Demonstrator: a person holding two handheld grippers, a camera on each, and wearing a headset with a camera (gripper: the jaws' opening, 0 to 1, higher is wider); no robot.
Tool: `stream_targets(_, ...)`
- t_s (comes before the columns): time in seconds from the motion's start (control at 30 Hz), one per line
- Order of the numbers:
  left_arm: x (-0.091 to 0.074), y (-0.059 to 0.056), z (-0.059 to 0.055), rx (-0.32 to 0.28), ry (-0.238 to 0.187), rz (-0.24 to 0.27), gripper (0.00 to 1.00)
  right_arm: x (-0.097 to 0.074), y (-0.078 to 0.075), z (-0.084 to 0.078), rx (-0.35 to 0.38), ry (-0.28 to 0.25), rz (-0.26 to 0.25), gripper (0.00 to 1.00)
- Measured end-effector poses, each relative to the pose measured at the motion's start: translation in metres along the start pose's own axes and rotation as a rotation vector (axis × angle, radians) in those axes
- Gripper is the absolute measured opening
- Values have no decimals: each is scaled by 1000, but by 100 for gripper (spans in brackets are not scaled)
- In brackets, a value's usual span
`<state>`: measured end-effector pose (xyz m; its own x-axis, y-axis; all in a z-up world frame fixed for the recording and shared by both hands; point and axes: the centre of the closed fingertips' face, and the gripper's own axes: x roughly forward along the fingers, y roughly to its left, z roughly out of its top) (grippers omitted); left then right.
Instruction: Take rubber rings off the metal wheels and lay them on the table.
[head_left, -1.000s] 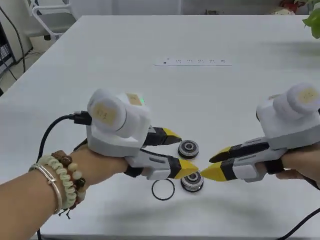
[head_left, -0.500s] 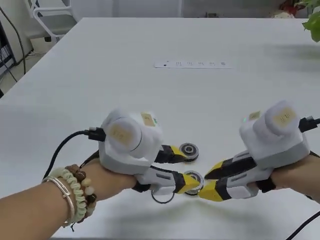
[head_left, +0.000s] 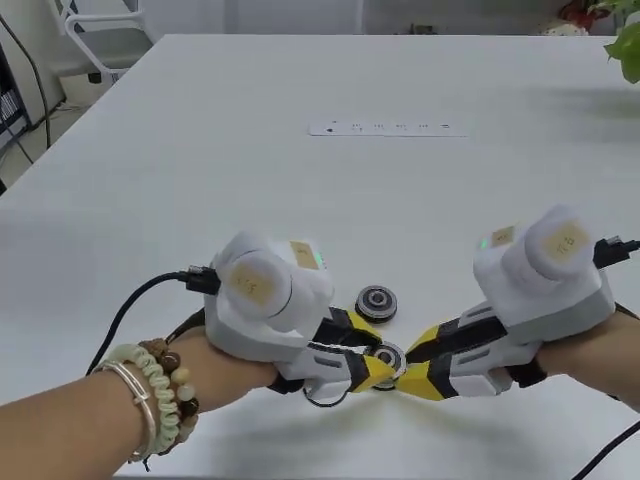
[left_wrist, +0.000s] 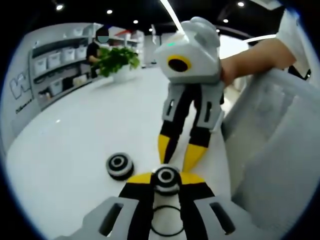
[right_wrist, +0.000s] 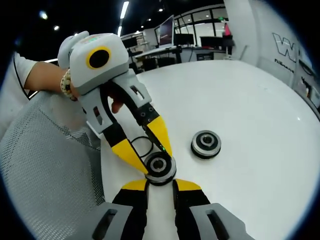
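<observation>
The left gripper hides most of the loose ring and part of the wheel

A flat white power strip lies well beyond the work, toward the far side. A white-framed chair stands off the far left corner, and the green leaves of a plant hang in at the far right. Along the wall run shelves of white storage bins, with a person standing beside them. Dark computer monitors sit on desks further back.

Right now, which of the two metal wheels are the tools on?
The nearer metal wheel, at the meeting tips of the left tool and right tool. The farther metal wheel lies alone on the table, untouched.
</observation>
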<state>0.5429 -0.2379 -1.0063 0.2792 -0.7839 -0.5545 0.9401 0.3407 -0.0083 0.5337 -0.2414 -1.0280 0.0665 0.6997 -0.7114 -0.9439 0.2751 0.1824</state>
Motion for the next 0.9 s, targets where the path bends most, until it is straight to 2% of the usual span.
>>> stream_targets(0.1,1,-1,0,-20,-4,-4,17,0,0,-2,-14,10,-5,14)
stream_targets(0.7,0,0,0,-42,-25,17,15,-2,-3,-2,-48,23,-28,2)
stream_targets(0.9,0,0,0,-38,-24,20,15,-3,-7,-3,13,21,-43,0)
